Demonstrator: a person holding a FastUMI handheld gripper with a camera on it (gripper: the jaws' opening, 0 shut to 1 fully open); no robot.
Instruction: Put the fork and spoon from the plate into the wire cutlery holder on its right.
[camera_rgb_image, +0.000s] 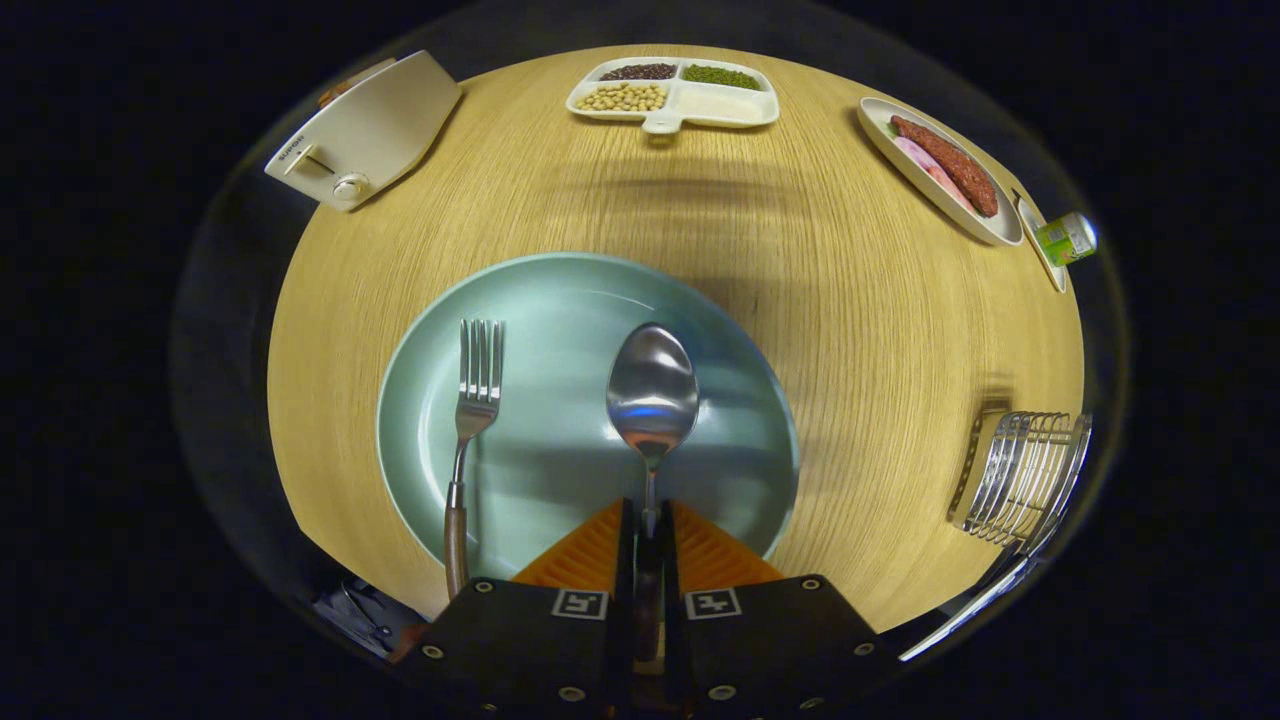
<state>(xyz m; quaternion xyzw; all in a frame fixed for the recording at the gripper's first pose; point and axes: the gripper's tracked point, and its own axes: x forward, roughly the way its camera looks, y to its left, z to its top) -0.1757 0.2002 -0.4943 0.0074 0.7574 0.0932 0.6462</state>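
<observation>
The gripper (648, 530) clamps the spoon (652, 390) by its handle above the plate (560, 300); the fork (470, 420) lies beside it, the wire cutlery holder (1020, 475) well right on the desk (850, 330).

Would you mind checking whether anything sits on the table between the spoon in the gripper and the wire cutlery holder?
Nothing visible does. The gripper is shut on the spoon over the plate, and bare table runs from the plate's rim to the wire cutlery holder. The fork lies on the opposite side.
</observation>
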